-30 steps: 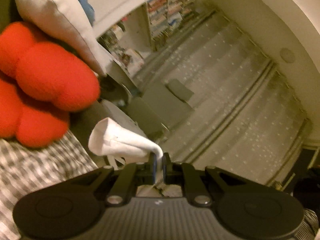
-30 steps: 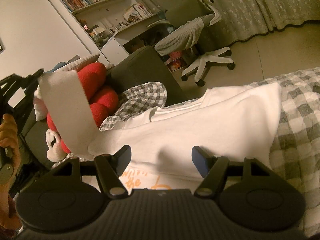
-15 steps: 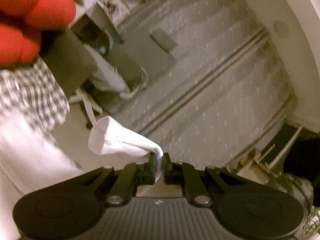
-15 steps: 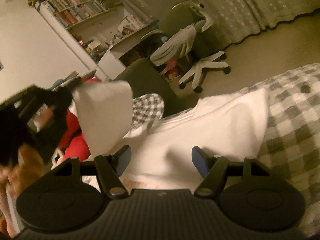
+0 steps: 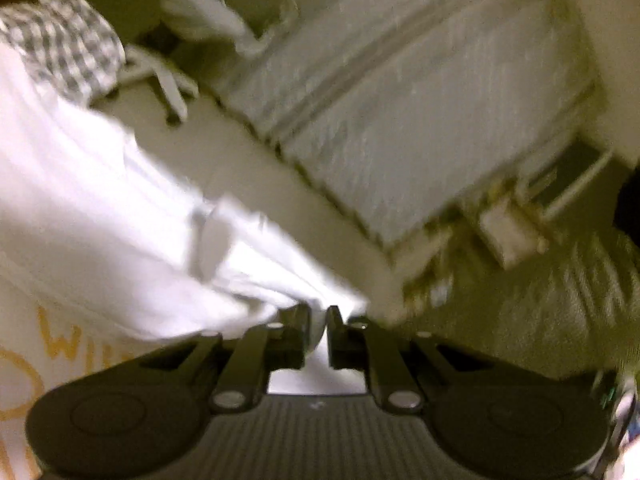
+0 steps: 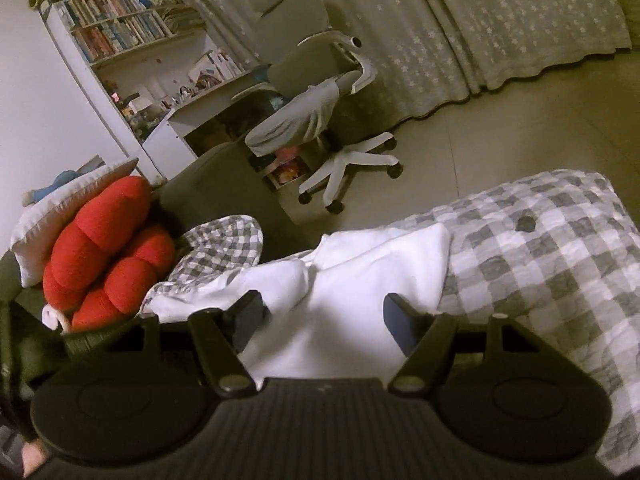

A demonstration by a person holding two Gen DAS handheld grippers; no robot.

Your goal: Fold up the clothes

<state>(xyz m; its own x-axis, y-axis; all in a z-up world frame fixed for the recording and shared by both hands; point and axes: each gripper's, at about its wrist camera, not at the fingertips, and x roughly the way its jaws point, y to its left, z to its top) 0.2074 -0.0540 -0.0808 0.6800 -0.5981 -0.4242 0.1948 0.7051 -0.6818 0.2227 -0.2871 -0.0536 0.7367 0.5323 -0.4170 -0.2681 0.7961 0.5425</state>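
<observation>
A white T-shirt (image 6: 360, 280) with orange lettering (image 5: 60, 340) lies spread on the checked bedcover (image 6: 540, 260). Its sleeve (image 5: 248, 248) is laid over the shirt body, and the sleeve's end runs into my left gripper (image 5: 317, 320). That gripper's jaws are opening, with a narrow gap showing and white cloth still between the fingers. The left wrist view is blurred. My right gripper (image 6: 324, 312) hovers open just above the shirt's middle, holding nothing.
A red cushion (image 6: 108, 248) and a white pillow (image 6: 48, 220) sit at the bed's head on the left. Past the bed edge are bare floor, a white office chair (image 6: 320, 120), a desk with a bookshelf (image 6: 120, 28) and long curtains (image 6: 480, 20).
My left gripper swung down from in front of the red cushion, carrying the sleeve onto the shirt body, and its jaws have parted slightly. The right gripper stayed nearly still.
</observation>
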